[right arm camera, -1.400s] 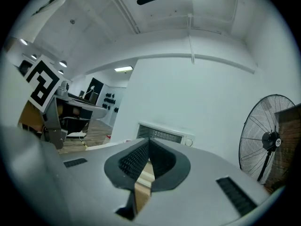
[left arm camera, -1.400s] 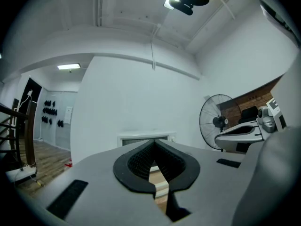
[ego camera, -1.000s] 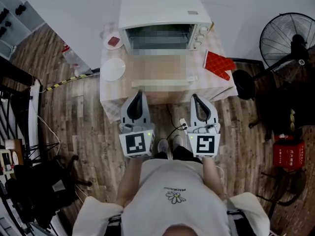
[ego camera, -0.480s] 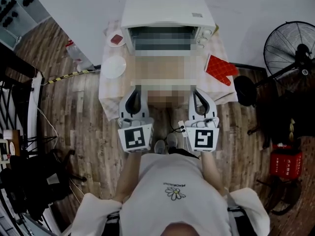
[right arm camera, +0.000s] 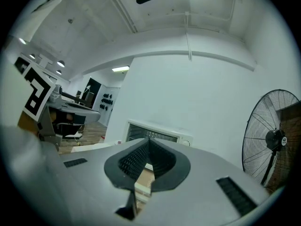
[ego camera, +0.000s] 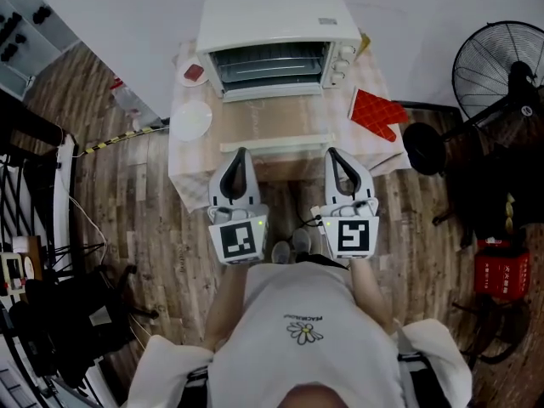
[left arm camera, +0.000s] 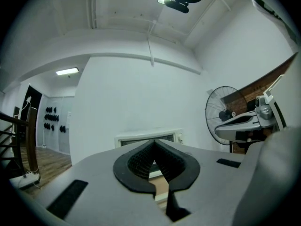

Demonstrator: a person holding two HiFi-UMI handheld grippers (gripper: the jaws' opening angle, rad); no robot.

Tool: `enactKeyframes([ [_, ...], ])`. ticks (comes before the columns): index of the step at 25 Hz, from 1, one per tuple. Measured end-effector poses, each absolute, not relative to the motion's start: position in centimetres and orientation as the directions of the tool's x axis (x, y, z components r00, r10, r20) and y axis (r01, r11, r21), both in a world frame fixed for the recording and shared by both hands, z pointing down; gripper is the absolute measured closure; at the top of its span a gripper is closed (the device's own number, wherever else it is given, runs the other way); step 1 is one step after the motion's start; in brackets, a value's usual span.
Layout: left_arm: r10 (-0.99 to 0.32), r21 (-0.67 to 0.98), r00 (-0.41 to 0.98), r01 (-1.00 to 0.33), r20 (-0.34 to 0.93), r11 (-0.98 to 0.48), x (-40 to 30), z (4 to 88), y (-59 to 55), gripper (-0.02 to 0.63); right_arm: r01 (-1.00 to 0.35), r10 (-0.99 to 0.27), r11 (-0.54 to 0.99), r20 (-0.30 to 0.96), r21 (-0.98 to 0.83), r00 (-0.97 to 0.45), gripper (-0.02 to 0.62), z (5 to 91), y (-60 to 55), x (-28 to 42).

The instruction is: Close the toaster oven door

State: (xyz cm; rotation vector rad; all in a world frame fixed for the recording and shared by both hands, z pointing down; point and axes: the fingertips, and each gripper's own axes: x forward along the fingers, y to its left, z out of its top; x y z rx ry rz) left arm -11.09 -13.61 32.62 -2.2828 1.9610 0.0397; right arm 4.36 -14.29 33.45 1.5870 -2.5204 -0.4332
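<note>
While open, one toaster oven (ego camera: pixel 276 32), two grippers (ego camera: pixel 241 155) (ego camera: pixel 333 154)

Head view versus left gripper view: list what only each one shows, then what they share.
Only the head view: the red oven mitt, the white plate and the person's white shirt.
Only the left gripper view: the ceiling and its lit lamp.
Both: the toaster oven, though its open door shows clearly only from the head; the standing fan; the left gripper and right gripper, jaws together, holding nothing.
</note>
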Motion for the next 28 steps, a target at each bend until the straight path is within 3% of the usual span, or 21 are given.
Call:
enactKeyframes([
  [7,-0.981,-0.048,0.152,-0.988,-0.118,-0.147,-10.8,32.5,-13.7,0.587,-0.851,-0.892,0.421,-0.025,0.314,-0.450,0.586,34.1,-14.6,4.1],
  [11,-0.976,-0.003,0.181,-0.983,-0.124,-0.182,-11.2,31.9,-14.3,0.514,-0.857,-0.894,0.425,-0.016,0.291,-0.448,0.586,34.4,-14.7,4.2],
  [17,-0.971,0.297,0.203,-0.926,-0.122,-0.231,-13.0,33.3,-15.1,0.449,-0.857,-0.891,0.432,-0.011,0.280,-0.453,0.586,34.7,-14.7,4.4],
  [22,-0.977,0.611,0.200,-0.764,-0.081,-0.207,-14.4,36.5,-16.0,0.408,-0.863,-0.896,0.426,-0.008,0.272,-0.445,0.586,34.9,-14.7,4.8],
  [28,-0.981,0.772,0.183,-0.613,-0.066,-0.166,-15.6,39.4,-16.8,0.367,-0.863,-0.902,0.418,0.016,0.284,-0.431,0.586,35.4,-14.8,5.2],
])
